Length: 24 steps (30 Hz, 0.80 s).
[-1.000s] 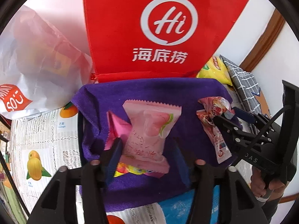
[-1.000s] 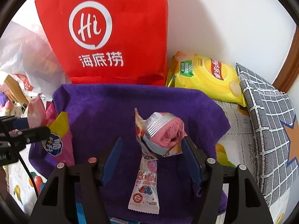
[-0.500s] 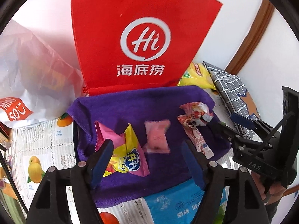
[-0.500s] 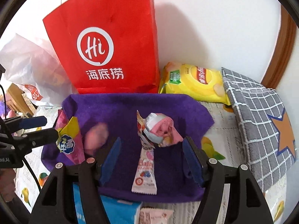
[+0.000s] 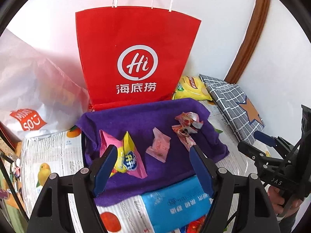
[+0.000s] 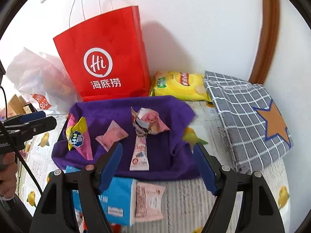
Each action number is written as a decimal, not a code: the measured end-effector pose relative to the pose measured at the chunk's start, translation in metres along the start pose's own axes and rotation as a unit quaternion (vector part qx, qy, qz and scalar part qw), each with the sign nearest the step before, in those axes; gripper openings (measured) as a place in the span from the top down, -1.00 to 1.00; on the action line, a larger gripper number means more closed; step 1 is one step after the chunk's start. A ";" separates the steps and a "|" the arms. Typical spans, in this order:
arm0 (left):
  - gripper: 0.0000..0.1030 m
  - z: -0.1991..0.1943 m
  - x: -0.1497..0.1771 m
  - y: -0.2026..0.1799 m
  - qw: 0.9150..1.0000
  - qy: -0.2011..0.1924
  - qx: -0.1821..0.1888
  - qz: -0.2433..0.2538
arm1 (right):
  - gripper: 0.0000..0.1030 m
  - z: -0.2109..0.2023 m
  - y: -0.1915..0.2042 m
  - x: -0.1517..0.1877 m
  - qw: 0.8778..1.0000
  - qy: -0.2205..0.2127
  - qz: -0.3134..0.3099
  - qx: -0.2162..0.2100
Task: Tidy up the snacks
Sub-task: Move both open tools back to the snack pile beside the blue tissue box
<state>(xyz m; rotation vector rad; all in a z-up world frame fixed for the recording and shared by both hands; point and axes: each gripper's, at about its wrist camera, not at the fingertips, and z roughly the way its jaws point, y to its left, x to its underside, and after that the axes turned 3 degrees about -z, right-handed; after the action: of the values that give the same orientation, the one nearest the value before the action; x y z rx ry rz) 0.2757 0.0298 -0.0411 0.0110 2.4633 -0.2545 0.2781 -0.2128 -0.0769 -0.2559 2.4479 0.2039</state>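
White wall behind; table [image 6: 194,194] covered in a fruit-print sheet. Purple cloth [image 5: 136,116] [image 6: 116,112] lies on it, ahead of both claws, with the snacks on top.

Left claw [image 5: 152,155]: jaws apart, nothing between the pads, held above the cloth. Just ahead of its left finger [image 5: 105,165]: yellow-pink pack [image 5: 128,161], partly hidden by that finger. Between the fingers and a little further out: small pink pack [image 5: 159,145], lying flat. Just beyond its right fingertip: crumpled wrapper [image 5: 187,122] with a long sachet [image 5: 184,137] trailing back toward the tip. Below the claw, off the cloth: blue pack [image 5: 175,203].

Right claw [image 6: 157,155]: jaws opening, nothing between them, also above the cloth. Long sachet [image 6: 140,151] lies between the fingers; crumpled wrapper [image 6: 149,120] just past it. Small pink pack [image 6: 111,135] is ahead-left of the left finger; yellow-pink pack [image 6: 77,136] further left, at the cloth's edge. Under the claw, off the cloth: blue pack [image 6: 116,194] and a pale pink pack [image 6: 149,202] beside it.

Far side of cloth from both claws: red bag [image 5: 136,58] [image 6: 105,62] upright against the wall. Yellow chips bag [image 6: 180,85] right of it, then a grey checked pouch [image 6: 248,120] with an orange star. White plastic bag [image 6: 38,81] left of the red bag.
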 end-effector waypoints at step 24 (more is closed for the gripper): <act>-0.45 -0.083 0.080 -0.001 0.999 -0.015 -0.028 -0.028 | -0.54 -0.062 0.002 0.076 1.000 0.001 0.012 0.001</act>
<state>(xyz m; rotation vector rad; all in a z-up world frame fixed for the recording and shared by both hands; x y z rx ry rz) 0.1618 0.0399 -0.0258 -0.0844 2.4423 -0.2081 0.1825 -0.2342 -0.0776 -0.2256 2.4540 0.2124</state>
